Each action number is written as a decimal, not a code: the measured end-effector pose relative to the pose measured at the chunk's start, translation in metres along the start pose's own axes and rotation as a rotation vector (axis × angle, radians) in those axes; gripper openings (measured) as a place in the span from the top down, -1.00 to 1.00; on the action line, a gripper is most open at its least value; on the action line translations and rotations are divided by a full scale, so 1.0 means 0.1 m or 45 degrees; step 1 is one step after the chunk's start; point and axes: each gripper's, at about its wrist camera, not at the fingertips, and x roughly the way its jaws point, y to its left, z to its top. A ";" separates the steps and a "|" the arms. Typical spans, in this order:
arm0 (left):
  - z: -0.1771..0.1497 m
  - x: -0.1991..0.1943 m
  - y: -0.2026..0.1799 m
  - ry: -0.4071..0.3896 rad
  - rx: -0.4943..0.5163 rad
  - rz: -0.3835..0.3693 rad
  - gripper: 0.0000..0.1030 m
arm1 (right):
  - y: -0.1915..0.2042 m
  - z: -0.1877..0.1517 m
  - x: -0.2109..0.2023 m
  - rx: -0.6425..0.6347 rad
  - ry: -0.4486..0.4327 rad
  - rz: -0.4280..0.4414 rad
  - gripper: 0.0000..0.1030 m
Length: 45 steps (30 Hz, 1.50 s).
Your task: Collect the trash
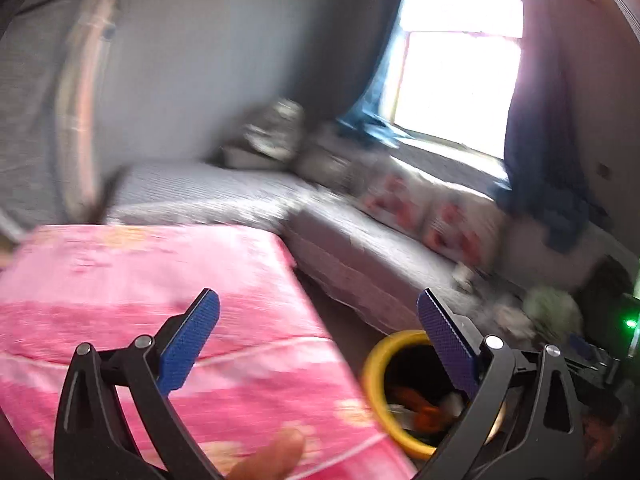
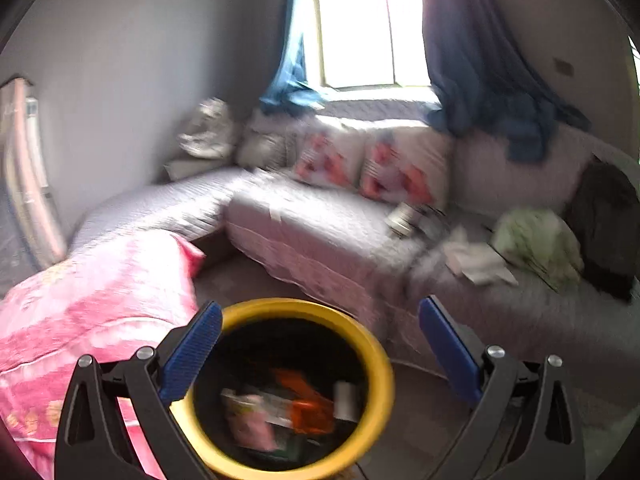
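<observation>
A black trash bin with a yellow rim (image 2: 380, 364) stands on the floor below my right gripper (image 2: 320, 320), which is open and empty above it. Inside lie wrappers, an orange piece (image 2: 308, 400) and a white piece (image 2: 346, 402). The bin's rim also shows in the left wrist view (image 1: 374, 376), low and right. My left gripper (image 1: 318, 312) is open and empty over the edge of a pink-covered table (image 1: 160, 280). White paper scraps (image 2: 476, 260), a metal can (image 2: 402, 218) and a green bag (image 2: 536, 240) lie on the grey sofa (image 2: 320, 224). Both views are blurred.
The L-shaped sofa runs along the wall under a bright window (image 2: 360, 28) with blue curtains. Flowered cushions (image 2: 360, 164) lean on its back. A dark bag (image 2: 608, 220) sits at the right end. A strip of floor (image 2: 240, 276) lies between table and sofa.
</observation>
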 end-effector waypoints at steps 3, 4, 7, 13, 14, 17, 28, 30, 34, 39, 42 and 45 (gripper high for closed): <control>0.03 -0.48 0.42 -0.112 -0.059 0.219 -0.84 | 0.38 0.04 -0.23 -0.033 -0.064 0.147 -0.85; 0.02 -0.62 0.50 -0.143 -0.058 0.290 -0.84 | 0.52 0.04 -0.34 -0.044 -0.082 0.209 -0.85; -0.04 -1.03 0.71 -0.203 0.010 0.464 -0.84 | 0.93 0.02 -0.70 -0.074 -0.146 0.391 -0.85; -0.25 -1.65 0.94 -0.180 0.058 0.629 -0.84 | 1.43 -0.15 -1.33 -0.134 -0.260 0.615 -0.84; -0.30 -1.76 0.98 -0.176 0.027 0.644 -0.84 | 1.48 -0.18 -1.40 -0.144 -0.264 0.628 -0.85; -0.44 -1.97 1.12 -0.183 -0.069 0.667 -0.84 | 1.58 -0.36 -1.56 -0.176 -0.295 0.621 -0.85; -0.86 -2.26 1.01 -0.269 -0.089 0.765 -0.84 | 1.68 -0.72 -1.62 -0.223 -0.270 0.604 -0.84; -0.87 -2.25 1.00 -0.253 -0.101 0.742 -0.84 | 1.69 -0.73 -1.60 -0.221 -0.255 0.604 -0.85; -0.88 -2.20 1.02 -0.233 -0.117 0.729 -0.84 | 1.72 -0.77 -1.58 -0.229 -0.241 0.609 -0.85; -0.90 -2.17 1.04 -0.222 -0.135 0.715 -0.84 | 1.73 -0.78 -1.56 -0.225 -0.235 0.603 -0.85; -0.90 -2.17 1.03 -0.224 -0.127 0.714 -0.84 | 1.72 -0.78 -1.55 -0.221 -0.230 0.596 -0.85; -0.90 -2.16 1.02 -0.217 -0.124 0.701 -0.84 | 1.72 -0.79 -1.52 -0.212 -0.219 0.590 -0.85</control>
